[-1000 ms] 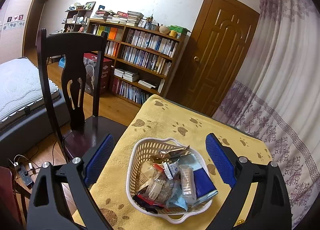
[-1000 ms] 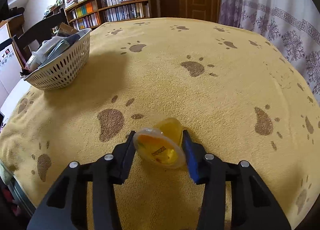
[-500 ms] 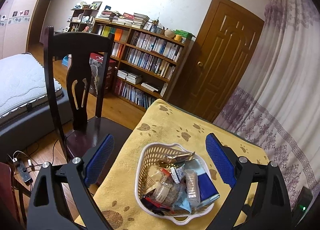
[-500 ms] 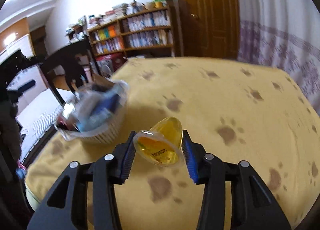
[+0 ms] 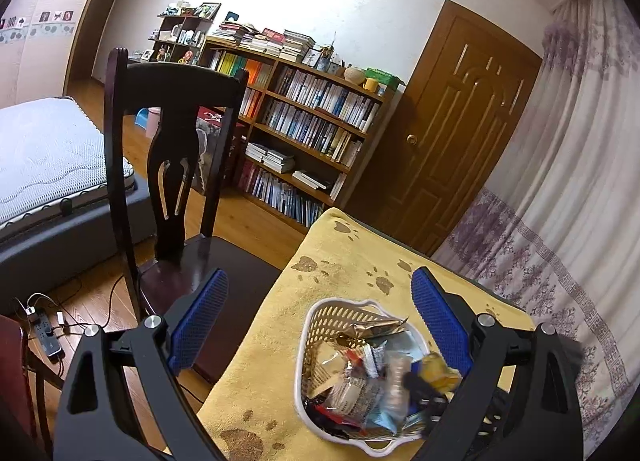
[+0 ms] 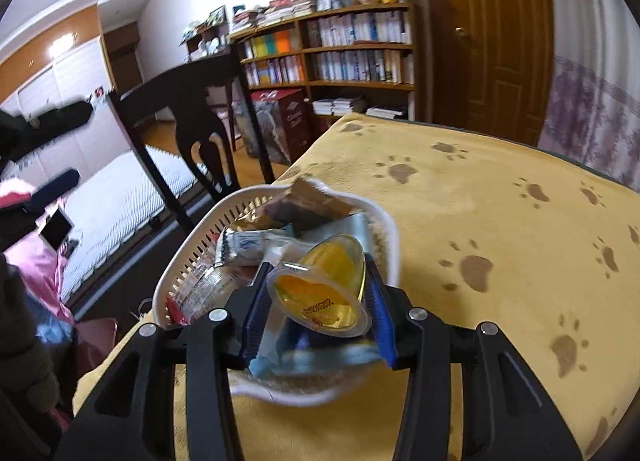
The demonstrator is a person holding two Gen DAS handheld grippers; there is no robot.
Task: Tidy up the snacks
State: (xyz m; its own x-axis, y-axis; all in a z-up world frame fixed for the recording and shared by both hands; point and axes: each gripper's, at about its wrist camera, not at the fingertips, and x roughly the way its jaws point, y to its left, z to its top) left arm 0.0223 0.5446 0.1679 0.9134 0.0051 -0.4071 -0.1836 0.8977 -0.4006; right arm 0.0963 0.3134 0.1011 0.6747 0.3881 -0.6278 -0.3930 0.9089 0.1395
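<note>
Each black gripper (image 5: 316,325) has blue ribbed pads (image 6: 379,301) and silver screws (image 6: 417,314).

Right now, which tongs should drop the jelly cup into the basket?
Right. The right tongs already grip the jelly cup above the basket; the left tongs are open and empty.

right gripper (image 6: 318,293): carried the jelly cup (image 6: 320,285) off the yellow cloth (image 6: 500,221), now over the basket (image 6: 192,257) at lower centre | left wrist view: basket slid to lower right, jelly cup newly visible there, blurred
</note>
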